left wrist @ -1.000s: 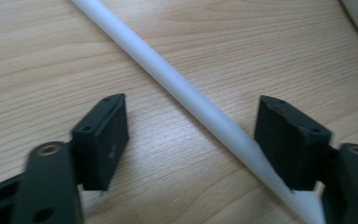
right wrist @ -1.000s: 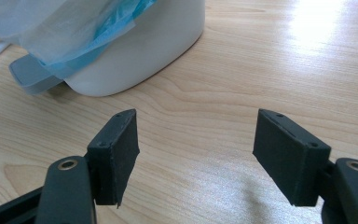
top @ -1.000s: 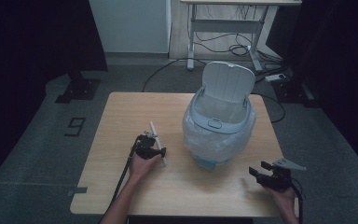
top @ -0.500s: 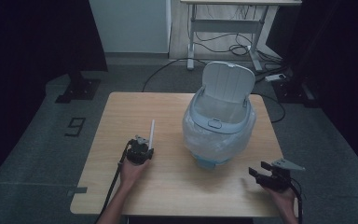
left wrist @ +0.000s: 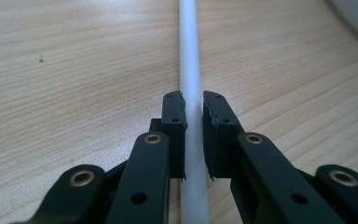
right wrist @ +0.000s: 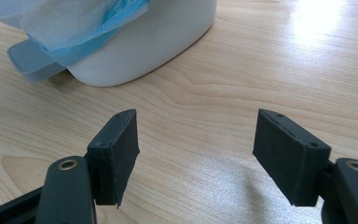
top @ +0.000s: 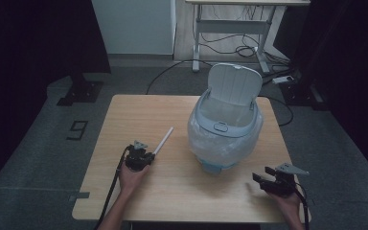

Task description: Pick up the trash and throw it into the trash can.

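A thin white tube (top: 164, 140) lies on the wooden table (top: 124, 115), slanting up and to the right from my left gripper (top: 141, 155). In the left gripper view the jaws have just been closing and now press on both sides of the tube (left wrist: 189, 70), which runs straight out between them; my left gripper (left wrist: 193, 100) is shut on it. A white pedal bin (top: 225, 129) with its lid raised and a clear liner stands right of centre. My right gripper (top: 262, 174) rests near the front right corner, and in its own view it (right wrist: 196, 126) is open with nothing between the jaws.
In the right gripper view, the bin's base (right wrist: 144, 42) and grey pedal (right wrist: 32, 58) sit close ahead, with blue liner hanging over them. A desk frame (top: 230, 33) and cables lie on the floor beyond the table. Bare wood spreads left of the tube.
My left hand has shifted left and slightly nearer the front edge. Its jaws have closed on the white tube, which now slants to the right. The right hand has not moved.
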`<move>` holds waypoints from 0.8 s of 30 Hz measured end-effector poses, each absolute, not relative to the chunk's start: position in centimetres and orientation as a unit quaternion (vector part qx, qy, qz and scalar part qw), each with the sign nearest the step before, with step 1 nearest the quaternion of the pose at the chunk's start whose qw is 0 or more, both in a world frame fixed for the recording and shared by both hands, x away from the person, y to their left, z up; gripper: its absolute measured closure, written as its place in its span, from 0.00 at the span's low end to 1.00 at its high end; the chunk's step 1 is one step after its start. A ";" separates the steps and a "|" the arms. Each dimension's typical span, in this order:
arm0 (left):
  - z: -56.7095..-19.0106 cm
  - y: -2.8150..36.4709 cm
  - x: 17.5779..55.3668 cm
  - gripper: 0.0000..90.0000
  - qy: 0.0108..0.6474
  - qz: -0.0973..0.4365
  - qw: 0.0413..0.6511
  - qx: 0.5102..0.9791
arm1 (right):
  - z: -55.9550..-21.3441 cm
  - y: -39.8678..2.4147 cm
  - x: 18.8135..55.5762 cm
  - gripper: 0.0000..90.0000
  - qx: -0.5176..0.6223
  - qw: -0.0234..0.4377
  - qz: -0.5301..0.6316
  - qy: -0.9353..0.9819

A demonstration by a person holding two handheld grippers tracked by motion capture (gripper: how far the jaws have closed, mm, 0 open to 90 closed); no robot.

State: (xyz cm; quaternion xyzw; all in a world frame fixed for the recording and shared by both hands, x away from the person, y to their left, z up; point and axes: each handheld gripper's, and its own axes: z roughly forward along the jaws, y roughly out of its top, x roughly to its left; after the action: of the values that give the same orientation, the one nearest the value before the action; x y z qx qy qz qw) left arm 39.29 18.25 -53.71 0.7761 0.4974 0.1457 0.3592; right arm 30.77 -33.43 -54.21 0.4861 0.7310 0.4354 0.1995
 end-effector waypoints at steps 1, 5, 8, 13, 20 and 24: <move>-53.5 18.4 39.2 0.88 0.496 0.146 0.367 0.773 | -54.2 -33.4 30.8 0.34 0.485 0.200 0.435 0.732; -52.5 18.7 38.6 0.88 0.489 0.148 0.395 0.763 | -54.2 -33.4 30.8 0.34 0.485 0.200 0.437 0.731; -51.9 18.8 38.2 0.88 0.485 0.145 0.417 0.755 | -54.2 -33.4 30.8 0.34 0.485 0.199 0.437 0.731; -51.2 19.1 37.8 0.88 0.479 0.145 0.441 0.746 | -54.2 -33.5 30.7 0.34 0.485 0.201 0.437 0.730; -50.2 19.7 37.1 0.88 0.469 0.147 0.476 0.729 | -54.2 -33.5 30.8 0.34 0.486 0.203 0.438 0.729; -49.7 19.5 36.8 0.88 0.459 0.152 0.491 0.725 | -54.3 -33.5 30.8 0.34 0.486 0.202 0.436 0.730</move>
State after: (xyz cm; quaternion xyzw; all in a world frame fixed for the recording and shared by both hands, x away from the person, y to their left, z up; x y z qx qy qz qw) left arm 36.77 19.55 -49.66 0.7246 0.4593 0.1525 0.4907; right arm 30.80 -33.48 -54.27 0.4856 0.7299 0.4363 0.2025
